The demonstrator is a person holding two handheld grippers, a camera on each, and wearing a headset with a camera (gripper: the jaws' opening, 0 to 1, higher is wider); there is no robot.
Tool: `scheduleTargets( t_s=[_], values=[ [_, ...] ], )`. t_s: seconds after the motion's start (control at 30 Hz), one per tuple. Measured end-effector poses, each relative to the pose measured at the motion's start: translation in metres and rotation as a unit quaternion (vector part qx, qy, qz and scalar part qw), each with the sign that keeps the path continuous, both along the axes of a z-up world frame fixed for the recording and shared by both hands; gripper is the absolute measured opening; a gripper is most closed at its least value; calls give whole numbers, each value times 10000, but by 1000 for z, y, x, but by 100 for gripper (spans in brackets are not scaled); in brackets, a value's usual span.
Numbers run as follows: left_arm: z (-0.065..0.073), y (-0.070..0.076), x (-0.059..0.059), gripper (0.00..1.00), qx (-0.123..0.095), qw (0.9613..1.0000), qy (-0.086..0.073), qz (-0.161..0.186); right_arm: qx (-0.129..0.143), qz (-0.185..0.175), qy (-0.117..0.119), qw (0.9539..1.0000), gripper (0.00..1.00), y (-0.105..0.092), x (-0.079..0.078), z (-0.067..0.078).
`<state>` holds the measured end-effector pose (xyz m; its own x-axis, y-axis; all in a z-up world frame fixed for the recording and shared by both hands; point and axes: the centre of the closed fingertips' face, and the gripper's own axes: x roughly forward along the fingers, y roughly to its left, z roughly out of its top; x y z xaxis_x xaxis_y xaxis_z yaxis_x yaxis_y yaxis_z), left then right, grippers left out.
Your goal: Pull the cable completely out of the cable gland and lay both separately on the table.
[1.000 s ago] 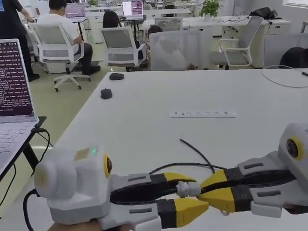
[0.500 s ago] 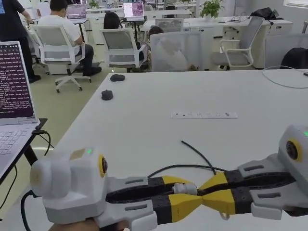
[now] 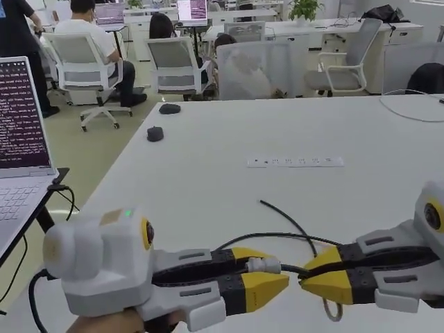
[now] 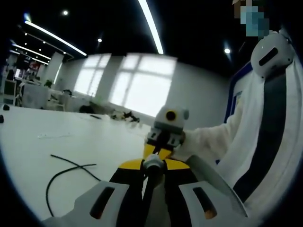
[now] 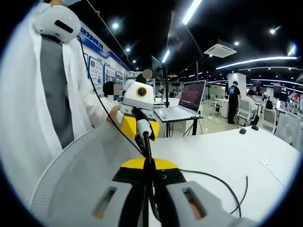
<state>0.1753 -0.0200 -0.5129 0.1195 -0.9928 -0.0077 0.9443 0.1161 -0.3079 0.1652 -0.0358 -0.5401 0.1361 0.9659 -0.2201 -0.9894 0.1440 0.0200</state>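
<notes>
Gripping white cable gland (image 3: pixel 262 265): left gripper (image 3: pixel 276 269), jaws clamped on it, above near table edge. Just right of gland, right gripper (image 3: pixel 303 273), jaws pinched onto black cable (image 3: pixel 277 236) emerging from gland. Short cable stretch spans gap between grippers. Remainder loops on white table (image 3: pixel 208 180), free end toward far side. Farther back, power strip (image 3: pixel 295 161).
</notes>
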Motion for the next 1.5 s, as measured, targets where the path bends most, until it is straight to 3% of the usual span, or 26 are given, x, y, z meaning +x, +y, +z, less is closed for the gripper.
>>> scheduleTargets(
  t_s=[0.53, 0.87, 1.03, 1.13, 1.3, 1.5],
  values=[
    [-3, 1, 2, 16, 79, 10000, 28, 52, -352, -282, 241, 9987, 3, -24, 1, -35],
    [-3, 2, 3, 16, 100, 9999, 26, 82, -411, -329, 253, 9983, 4, -26, 2, -37],
    [-6, 0, 1, 16, 181, 9998, 1, 47, -501, -280, 235, 9981, 5, -25, 0, -31],
    [-9, -4, -6, 16, 284, 9995, -81, -84, -193, -117, 223, 9995, 7, -15, -5, -11],
    [-11, -5, -9, 16, 338, 9992, -113, -190, -138, 387, 1, 9992, 17, 10, -20, 12],
    [-7, -3, -8, 16, 246, 9995, -107, -164, -279, 539, -136, 9981, 19, 22, -19, 12]
  ],
)
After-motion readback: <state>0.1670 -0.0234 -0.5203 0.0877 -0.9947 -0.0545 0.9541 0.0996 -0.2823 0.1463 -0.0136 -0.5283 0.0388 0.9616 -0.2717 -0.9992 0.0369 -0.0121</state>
